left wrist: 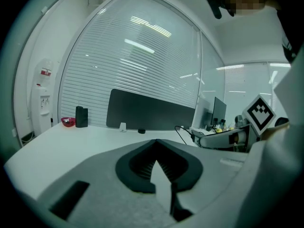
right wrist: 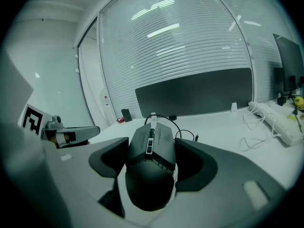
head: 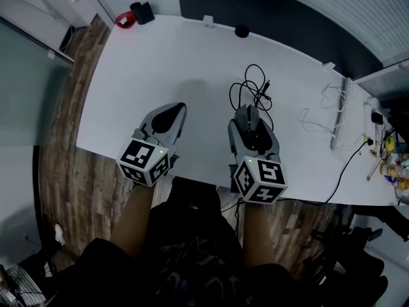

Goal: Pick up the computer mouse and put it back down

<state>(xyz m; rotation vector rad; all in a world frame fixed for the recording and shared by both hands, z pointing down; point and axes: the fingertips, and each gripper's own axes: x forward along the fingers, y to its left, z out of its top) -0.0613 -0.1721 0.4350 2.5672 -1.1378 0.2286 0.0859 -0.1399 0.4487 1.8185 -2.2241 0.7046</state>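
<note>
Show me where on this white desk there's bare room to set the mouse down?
The widest bare patch of the desk lies between the red bowl at the far left corner and the coiled cable, ahead of the left gripper. It is crowded on the right, around the power strip and its white cords.

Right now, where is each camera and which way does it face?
Head view: on the person's head, steeply down at the white table; forearms, left gripper, right gripper show.
Left gripper view: on the left gripper, along its closed jaws toward the black panel.
Right gripper view: on the right gripper, along jaws clamped on the mouse.
Both gripper views share that panel.
</note>
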